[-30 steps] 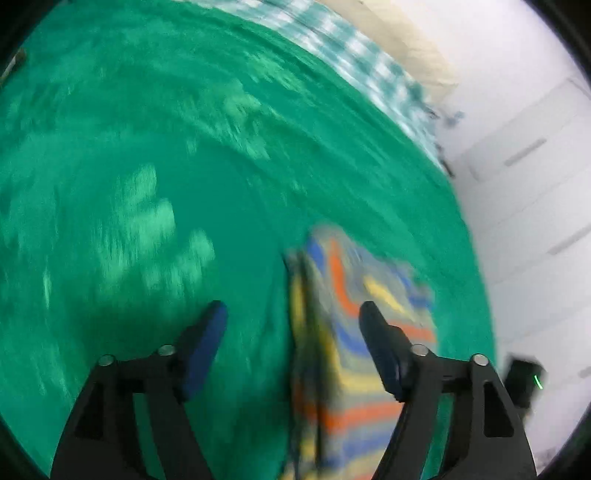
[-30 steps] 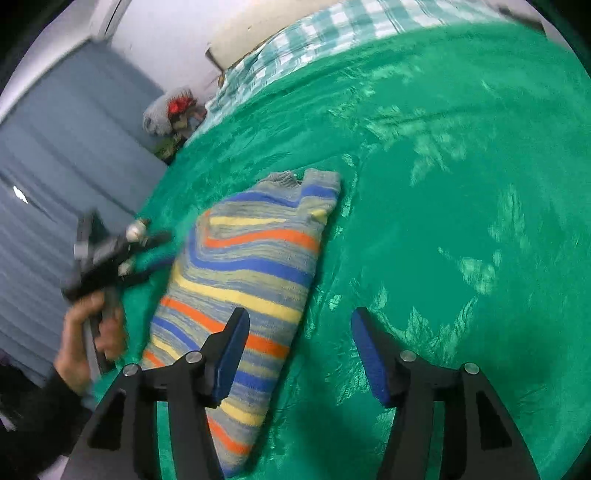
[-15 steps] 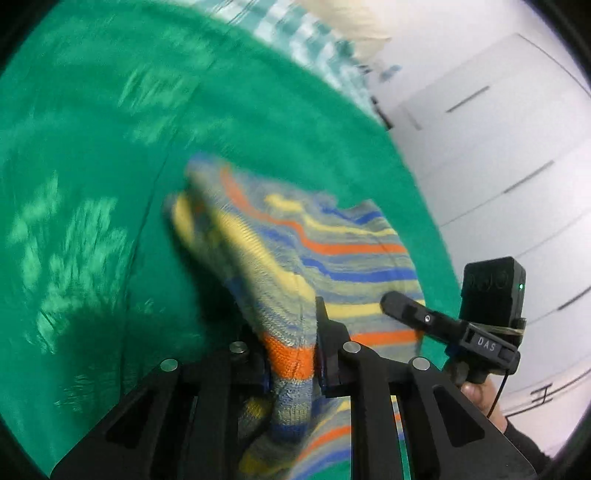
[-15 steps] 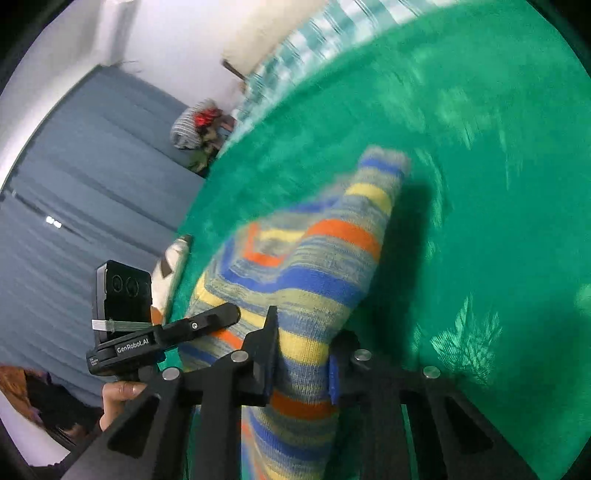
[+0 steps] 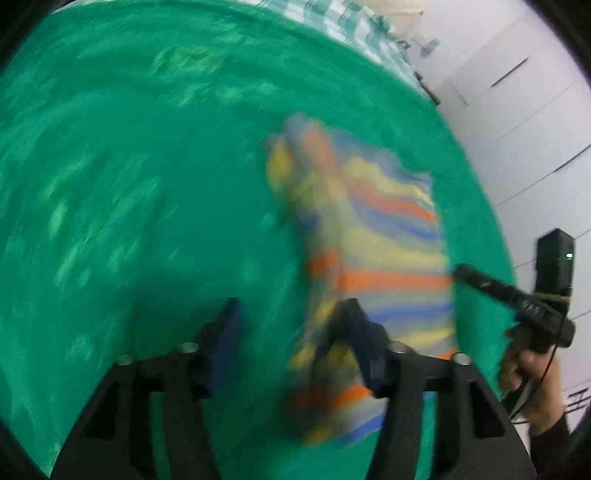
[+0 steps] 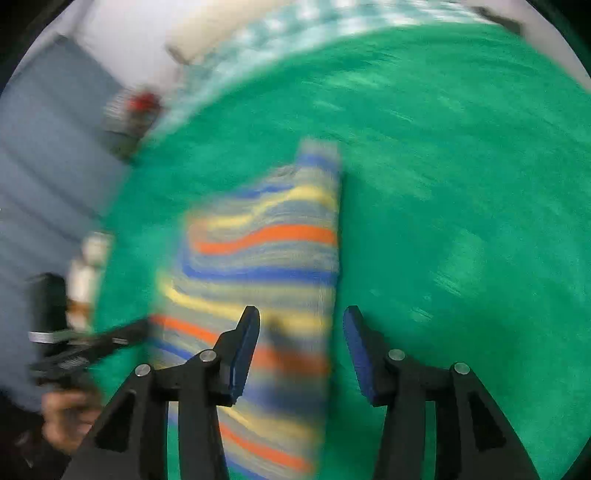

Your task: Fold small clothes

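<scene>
A small striped knit sweater, in orange, blue, yellow and grey, lies folded into a long strip on the green blanket. Both views are blurred by motion. My left gripper is open and empty, its right finger over the sweater's near left edge. My right gripper is open and empty, with the sweater's right edge between its fingers. The right gripper shows in the left wrist view; the left one shows in the right wrist view.
The green blanket covers a bed, with a checked sheet at its far end. White cupboard doors stand to the right. Grey curtains and a small pile of things are on the left.
Half a second ago both grippers were shut on the sweater's near edge and held it up. Now both are open and the sweater lies on the blanket.
</scene>
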The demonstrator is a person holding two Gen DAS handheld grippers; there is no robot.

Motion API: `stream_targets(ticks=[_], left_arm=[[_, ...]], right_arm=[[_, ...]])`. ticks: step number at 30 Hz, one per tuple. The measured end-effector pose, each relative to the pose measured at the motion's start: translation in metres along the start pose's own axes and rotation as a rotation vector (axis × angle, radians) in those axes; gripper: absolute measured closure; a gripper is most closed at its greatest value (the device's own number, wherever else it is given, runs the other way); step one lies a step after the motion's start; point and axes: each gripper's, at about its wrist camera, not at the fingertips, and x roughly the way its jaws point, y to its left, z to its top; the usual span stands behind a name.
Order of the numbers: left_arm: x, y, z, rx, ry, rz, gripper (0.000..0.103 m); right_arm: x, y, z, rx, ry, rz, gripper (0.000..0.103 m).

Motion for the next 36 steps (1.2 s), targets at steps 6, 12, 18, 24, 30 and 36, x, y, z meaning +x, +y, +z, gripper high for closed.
stream_targets(ticks=[6, 12, 18, 24, 30, 36], left_arm=[[-0.080, -0.041, -0.046, 0.206, -0.251, 0.261, 0.007], [-0.118, -0.100, -0.071, 0.278, -0.392, 0.406, 0.002], [-0.136, -0.127, -0.104, 0.252, -0.363, 0.497, 0.002], [-0.144, -0.140, -0.127, 0.248, -0.280, 0.492, 0.002], [-0.149, -0.137, -0.134, 0.197, -0.207, 0.456, 0.002], [-0.162, -0.137, -0.136, 0.183, -0.225, 0.469, 0.002]], right_arm=[[-0.069, 0.012, -0.054, -0.096, -0.107, -0.116, 0.007], [-0.131, 0.056, -0.107, -0.113, -0.169, -0.154, 0.007], [-0.166, 0.080, -0.140, -0.123, -0.177, -0.220, 0.006], [-0.189, 0.093, -0.157, -0.142, -0.180, -0.268, 0.006], [-0.208, 0.107, -0.166, -0.176, -0.180, -0.300, 0.006], [-0.214, 0.125, -0.175, -0.215, -0.159, -0.318, 0.006]])
